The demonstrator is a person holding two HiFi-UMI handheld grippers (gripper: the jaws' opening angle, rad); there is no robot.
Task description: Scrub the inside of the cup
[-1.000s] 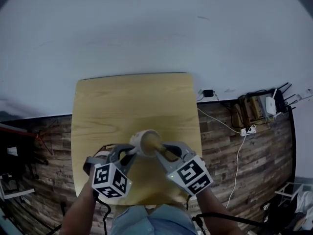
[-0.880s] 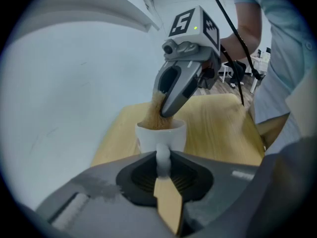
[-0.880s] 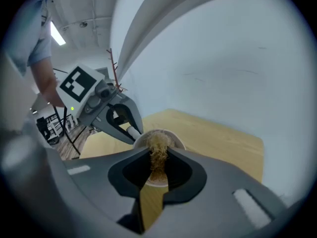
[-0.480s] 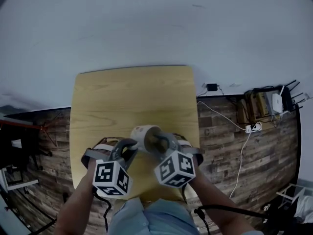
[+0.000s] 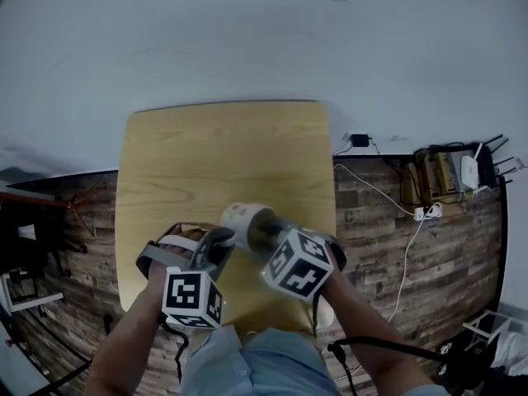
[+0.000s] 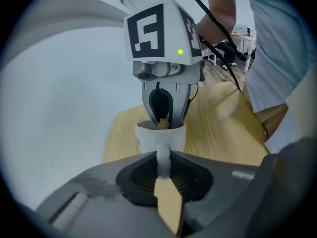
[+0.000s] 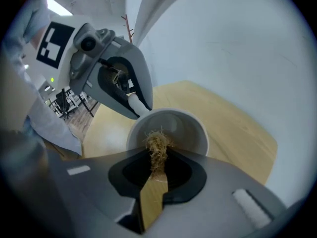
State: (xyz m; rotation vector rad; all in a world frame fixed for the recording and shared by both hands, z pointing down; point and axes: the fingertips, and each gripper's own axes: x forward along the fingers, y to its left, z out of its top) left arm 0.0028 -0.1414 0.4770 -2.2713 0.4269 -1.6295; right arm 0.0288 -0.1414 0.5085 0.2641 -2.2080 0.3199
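The left gripper (image 6: 162, 165) is squeezing the handle (image 6: 162, 153) of the white cup (image 7: 190, 128), holding it over the near part of the table (image 5: 223, 151). The right gripper (image 7: 156, 168) is pinching a brown scrubber (image 7: 157, 148), and its tuft is poking into the cup's mouth. Pushing too hard could be a problem: the cup may be turning on its thin handle and slipping out, or the scrubber may be coming loose and dropping inside
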